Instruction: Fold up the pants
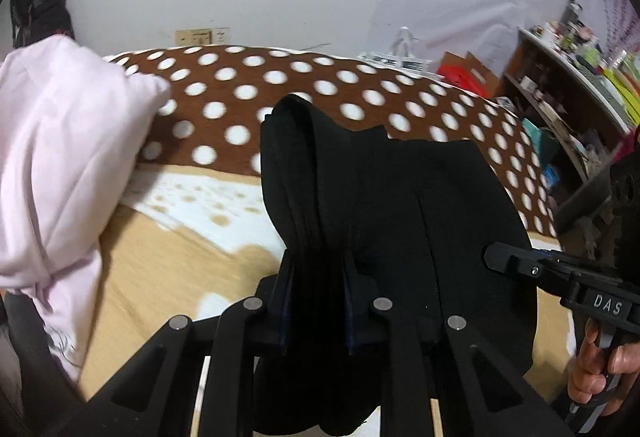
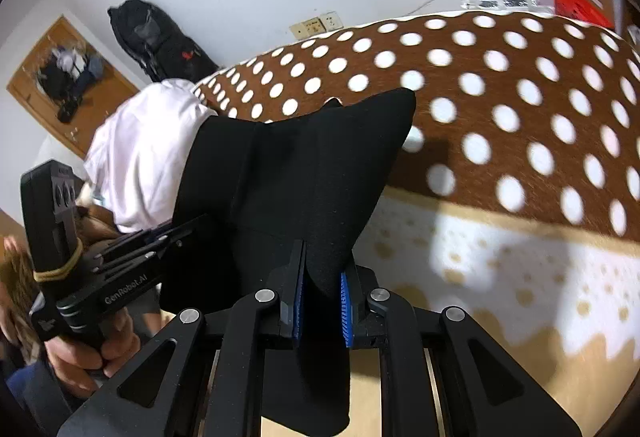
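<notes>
The black pants [image 1: 384,205] hang bunched and thick above the spotty blanket [image 1: 248,93]. The left gripper [image 1: 318,297] and right gripper [image 2: 322,291] each pinch them at 6 o'clock.

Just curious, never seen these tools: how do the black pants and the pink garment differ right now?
The black pants are lifted, pinched by the left gripper and the right gripper; the pink garment is held by neither. The pants hang bunched between the jaws; the pink garment sits in a heap at the blanket's edge. Both are soft clothing.
</notes>
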A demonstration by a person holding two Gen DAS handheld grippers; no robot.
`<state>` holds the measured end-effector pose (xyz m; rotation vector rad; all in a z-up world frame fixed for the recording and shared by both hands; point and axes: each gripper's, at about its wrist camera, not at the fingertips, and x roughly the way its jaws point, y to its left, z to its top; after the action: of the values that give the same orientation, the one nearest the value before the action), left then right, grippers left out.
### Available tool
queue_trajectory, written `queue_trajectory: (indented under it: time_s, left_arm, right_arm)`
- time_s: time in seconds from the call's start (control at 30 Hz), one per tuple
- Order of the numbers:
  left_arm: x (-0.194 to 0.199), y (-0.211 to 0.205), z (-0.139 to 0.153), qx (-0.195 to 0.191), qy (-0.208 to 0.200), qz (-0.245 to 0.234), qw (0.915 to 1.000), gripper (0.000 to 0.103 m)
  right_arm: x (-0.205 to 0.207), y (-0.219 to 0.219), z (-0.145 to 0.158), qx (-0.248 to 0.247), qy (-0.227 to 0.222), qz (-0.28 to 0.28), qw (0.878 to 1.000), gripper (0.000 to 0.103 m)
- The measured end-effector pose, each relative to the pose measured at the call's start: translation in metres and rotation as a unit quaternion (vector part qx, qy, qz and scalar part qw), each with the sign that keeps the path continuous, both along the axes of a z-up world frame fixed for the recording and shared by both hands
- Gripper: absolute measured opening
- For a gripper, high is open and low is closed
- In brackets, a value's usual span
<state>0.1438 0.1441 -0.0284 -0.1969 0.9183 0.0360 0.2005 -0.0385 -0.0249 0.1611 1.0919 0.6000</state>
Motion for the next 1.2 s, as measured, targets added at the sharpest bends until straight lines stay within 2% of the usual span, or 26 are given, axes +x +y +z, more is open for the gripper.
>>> queue_trajectory:
  time_s: [0.1, 0.13, 0.17, 0.2, 0.23, 0.27, 0.33, 0.43, 0.53, 0.63, 0.7, 0.77, 0.83, 0.97, 1.2]
  left_arm:
    - [0.008, 0.016, -0.022, -0.001, 0.017, 0.011, 0.9998, 0.025]
    - [0.012, 0.021, -0.035, -0.002, 0.034, 0.016, 0.9993, 0.026]
    - [0.016, 0.022, -0.048, -0.001, 0.05, 0.018, 0.9986, 0.03]
    - [0.017, 0.024, -0.06, 0.002, 0.065, 0.025, 0.9976, 0.037]
    - [0.014, 0.027, -0.066, 0.0, 0.063, 0.032, 0.9975, 0.038]
    - [0.009, 0.032, -0.066, -0.019, 0.049, 0.037, 0.9979, 0.039]
    - [0.0, 0.039, -0.063, -0.04, 0.042, 0.057, 0.9967, 0.039]
    - [-0.019, 0.045, -0.047, -0.033, 0.018, 0.103, 0.994, 0.038]
    - [-0.038, 0.038, -0.029, -0.039, -0.012, 0.122, 0.9917, 0.038]
    - [-0.044, 0.023, -0.024, -0.046, -0.027, 0.112, 0.9923, 0.038]
    - [-0.045, 0.007, -0.04, -0.038, -0.005, 0.091, 0.9951, 0.038]
    - [-0.04, -0.003, -0.064, -0.026, 0.035, 0.079, 0.9959, 0.038]
    - [-0.045, -0.009, -0.069, 0.0, 0.032, 0.074, 0.9967, 0.038]
    - [-0.053, -0.01, -0.049, -0.019, 0.02, 0.092, 0.9954, 0.038]
    - [-0.08, -0.034, -0.012, 0.007, -0.015, 0.098, 0.995, 0.038]
  right_arm:
    - [0.009, 0.014, -0.022, -0.021, 0.013, 0.004, 1.0, 0.017]
    - [0.014, 0.018, -0.039, -0.041, 0.032, 0.005, 0.999, 0.018]
    - [0.017, 0.02, -0.05, -0.069, 0.043, 0.0, 0.997, 0.023]
    - [0.017, 0.021, -0.056, -0.086, 0.045, -0.002, 0.995, 0.031]
    - [0.016, 0.018, -0.06, -0.093, 0.043, -0.004, 0.995, 0.033]
    - [0.013, 0.014, -0.058, -0.093, 0.032, -0.008, 0.995, 0.034]
    - [0.003, 0.008, -0.046, -0.109, 0.002, -0.02, 0.994, 0.035]
    - [-0.015, 0.003, -0.029, -0.095, -0.027, -0.028, 0.995, 0.035]
    - [-0.042, 0.003, -0.023, -0.087, -0.049, -0.017, 0.995, 0.035]
    - [-0.063, 0.013, -0.045, -0.114, -0.037, 0.015, 0.993, 0.035]
    - [-0.065, 0.018, -0.059, -0.136, -0.027, 0.025, 0.99, 0.035]
    - [-0.066, 0.016, -0.059, -0.135, -0.031, 0.03, 0.99, 0.035]
    - [-0.066, 0.015, -0.05, -0.132, -0.028, 0.028, 0.99, 0.035]
    - [-0.077, 0.006, -0.027, -0.127, -0.043, 0.019, 0.991, 0.035]
    - [-0.116, -0.006, -0.007, -0.136, -0.064, 0.028, 0.988, 0.035]
